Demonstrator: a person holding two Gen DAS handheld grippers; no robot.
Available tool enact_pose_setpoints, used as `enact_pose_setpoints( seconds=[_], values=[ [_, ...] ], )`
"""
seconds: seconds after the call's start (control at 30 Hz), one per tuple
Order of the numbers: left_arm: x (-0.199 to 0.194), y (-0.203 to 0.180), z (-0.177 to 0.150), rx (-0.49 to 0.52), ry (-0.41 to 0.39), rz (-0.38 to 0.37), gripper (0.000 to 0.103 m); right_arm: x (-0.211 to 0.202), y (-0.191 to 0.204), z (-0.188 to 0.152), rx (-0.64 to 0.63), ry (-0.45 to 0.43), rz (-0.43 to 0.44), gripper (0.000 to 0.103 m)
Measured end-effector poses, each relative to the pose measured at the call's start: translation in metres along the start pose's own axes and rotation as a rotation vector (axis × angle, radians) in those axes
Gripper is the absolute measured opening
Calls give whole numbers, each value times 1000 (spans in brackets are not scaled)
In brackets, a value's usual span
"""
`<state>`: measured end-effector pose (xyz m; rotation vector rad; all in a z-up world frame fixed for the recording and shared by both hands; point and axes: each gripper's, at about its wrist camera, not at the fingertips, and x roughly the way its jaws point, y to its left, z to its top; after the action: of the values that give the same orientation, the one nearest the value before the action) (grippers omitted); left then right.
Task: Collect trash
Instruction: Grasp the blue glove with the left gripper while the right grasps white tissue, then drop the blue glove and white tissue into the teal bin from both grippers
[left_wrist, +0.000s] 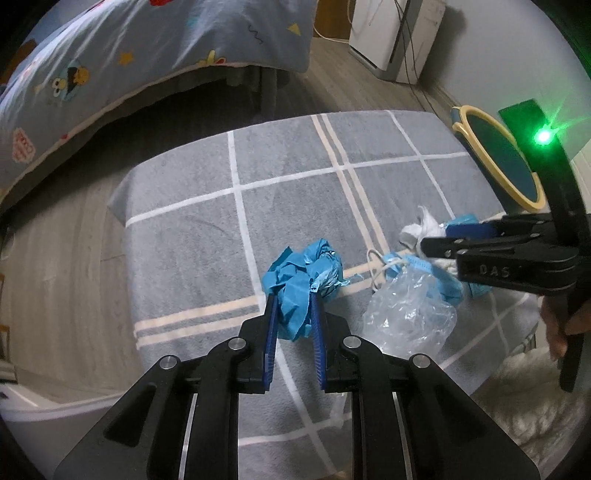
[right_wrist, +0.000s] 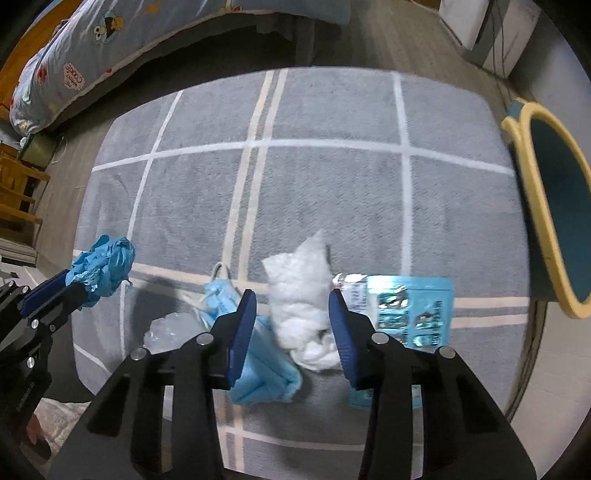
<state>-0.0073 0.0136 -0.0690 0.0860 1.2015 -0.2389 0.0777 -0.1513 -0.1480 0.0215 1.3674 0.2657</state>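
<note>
While the left gripper (left_wrist: 293, 317) has its blue pads clenched on a crumpled blue glove (left_wrist: 303, 280), the wad is lifted clear of the grey checked rug (left_wrist: 295, 155), to the left of the remaining litter. The right gripper (right_wrist: 291, 332) points down over a white cotton wad (right_wrist: 303, 295) that sits between its fingers, but the pads stand apart from it, so nothing is grasped there. Just left of the wad lies a light blue face mask (right_wrist: 266, 373), with a clear crumpled plastic bag (left_wrist: 410, 314) beside it on the near left. To the right of the wad, a blue foil packet (right_wrist: 413, 306) lies flat on the rug. At the far right edge stands a yellow-rimmed teal stool (right_wrist: 554, 221).
</note>
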Motion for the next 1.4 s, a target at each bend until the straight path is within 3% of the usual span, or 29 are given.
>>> enact_pose_setpoints(
  seconds=[0.17,0.33,0.8,1.4],
  values=[
    [-3,1,0,-1,-17,-5,18,7,3,-2,-32,20,-31,26],
    [-9,0,5,-3,-49,-3,18,-10,4,-1,0,-30,12,25],
    [-44,-24,24,24,-210,22,18,-120,-45,6,105,-275,177,25],
    [-46,-71,55,78,-266,-37,18,-205,-145,9,200,-498,123,25]
  ],
)
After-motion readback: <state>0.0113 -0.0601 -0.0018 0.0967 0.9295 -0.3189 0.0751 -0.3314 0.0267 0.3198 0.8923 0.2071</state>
